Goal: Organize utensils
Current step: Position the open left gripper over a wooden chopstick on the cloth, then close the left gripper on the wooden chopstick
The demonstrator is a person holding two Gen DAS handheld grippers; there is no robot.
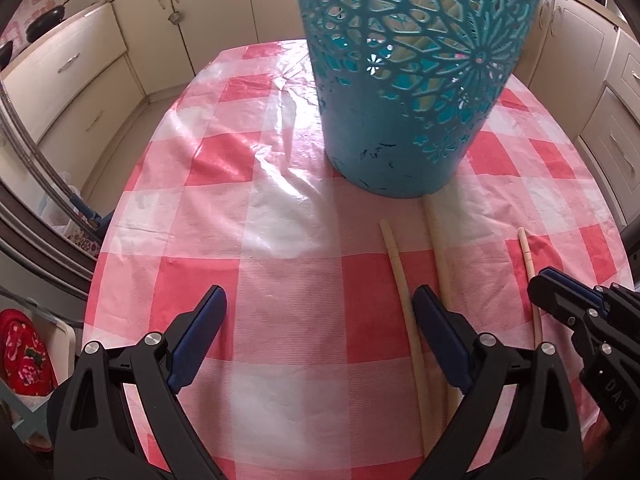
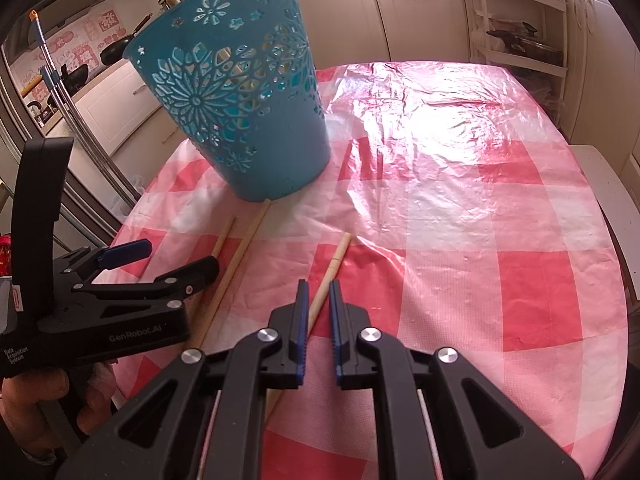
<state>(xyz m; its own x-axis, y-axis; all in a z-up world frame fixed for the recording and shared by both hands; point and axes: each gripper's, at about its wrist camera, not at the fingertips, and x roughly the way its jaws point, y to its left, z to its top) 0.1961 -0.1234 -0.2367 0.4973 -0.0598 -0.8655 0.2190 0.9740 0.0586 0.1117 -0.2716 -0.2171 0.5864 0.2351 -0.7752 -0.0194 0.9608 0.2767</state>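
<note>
Three pale wooden chopsticks lie on the checked tablecloth [image 2: 480, 220] near the table's near edge, in front of the teal cut-out basket [image 2: 240, 100]. The right gripper [image 2: 319, 292] is clamped on the rightmost chopstick [image 2: 334, 260]. The middle chopstick [image 2: 244, 248] seems to touch the basket's base, and the left chopstick [image 2: 222, 240] lies beside it. The left gripper [image 1: 320, 312] hangs wide open with nothing between its fingers

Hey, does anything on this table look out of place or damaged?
Three chopsticks lie loose on the tablecloth beside the teal basket instead of in it. The basket's lower wall is scuffed with dark marks. Nothing is spilled.
</note>
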